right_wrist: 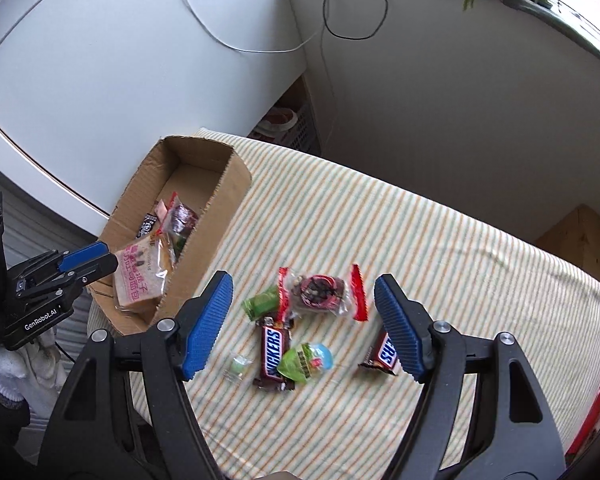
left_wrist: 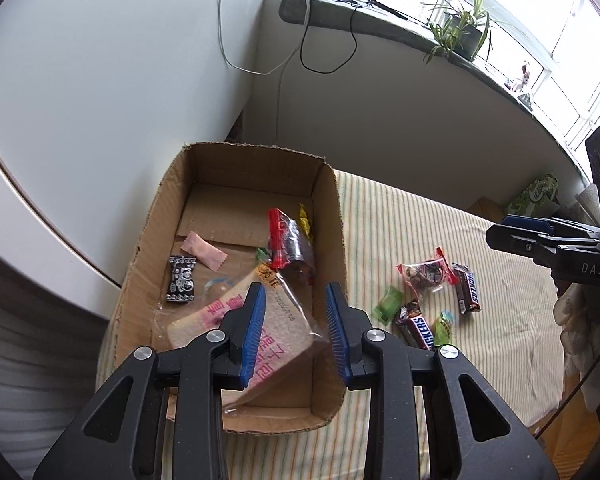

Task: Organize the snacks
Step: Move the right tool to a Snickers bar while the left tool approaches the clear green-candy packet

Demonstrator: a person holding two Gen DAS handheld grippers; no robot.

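A cardboard box [left_wrist: 340,216] [right_wrist: 236,188] on the striped cloth holds a wrapped bread slice [left_wrist: 284,328] [right_wrist: 140,276], a red-ended pastry pack [left_wrist: 290,246], a black candy [left_wrist: 182,279] and a pink candy [left_wrist: 204,251]. My left gripper [left_wrist: 296,332] [right_wrist: 88,258] is open above the bread, touching nothing. On the cloth lie two Snickers bars [right_wrist: 274,354] [right_wrist: 382,354], a red-ended pastry pack [right_wrist: 322,294], green candies [right_wrist: 262,302] [right_wrist: 306,362] and a small clear candy [right_wrist: 238,366]. My right gripper [right_wrist: 304,326] [left_wrist: 540,240] is open above them, empty.
The striped cloth [right_wrist: 420,240] covers the table. A white appliance [left_wrist: 80,100] stands behind the box. Cables [left_wrist: 328,48] hang down the wall from the windowsill with plants [left_wrist: 460,28]. A wooden surface [right_wrist: 572,236] and a green packet [left_wrist: 536,196] lie at the right.
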